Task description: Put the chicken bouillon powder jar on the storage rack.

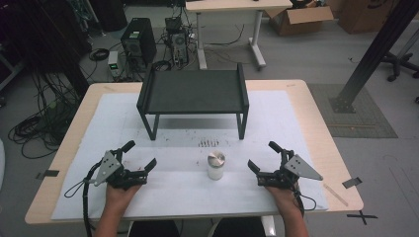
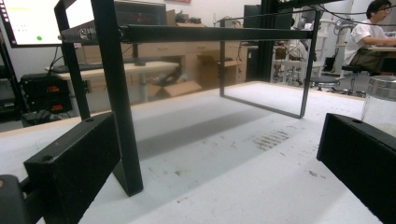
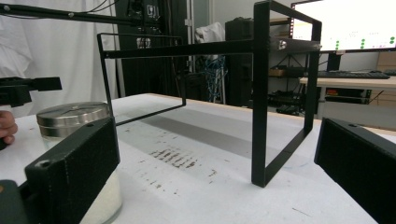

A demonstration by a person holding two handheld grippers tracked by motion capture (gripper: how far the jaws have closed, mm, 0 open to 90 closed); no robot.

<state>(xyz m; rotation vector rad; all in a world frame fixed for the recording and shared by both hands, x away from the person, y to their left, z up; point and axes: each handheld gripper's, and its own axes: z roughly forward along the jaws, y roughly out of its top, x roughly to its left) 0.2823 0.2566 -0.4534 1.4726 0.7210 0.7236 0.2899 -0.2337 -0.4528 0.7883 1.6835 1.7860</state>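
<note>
A small glass jar (image 1: 216, 166) with a metal lid and white contents stands upright on the white mat, between the two grippers. My left gripper (image 1: 142, 154) rests on the mat to its left, jaws spread wide and empty. To the jar's right my right gripper (image 1: 263, 156) rests the same way, open with nothing between its fingers. In the left gripper view the jar (image 2: 380, 103) shows behind the right jaw. The right gripper view has the jar (image 3: 77, 140) partly hidden behind the left jaw. A black metal shelf stand (image 1: 192, 94) sits beyond the jar.
The white mat (image 1: 296, 123) covers most of the wooden table. Dark scuff marks (image 1: 208, 143) lie on the mat in front of the stand. Beyond the table are computer towers, cables, another desk and cardboard boxes. A person sits far off at a desk (image 2: 371, 37).
</note>
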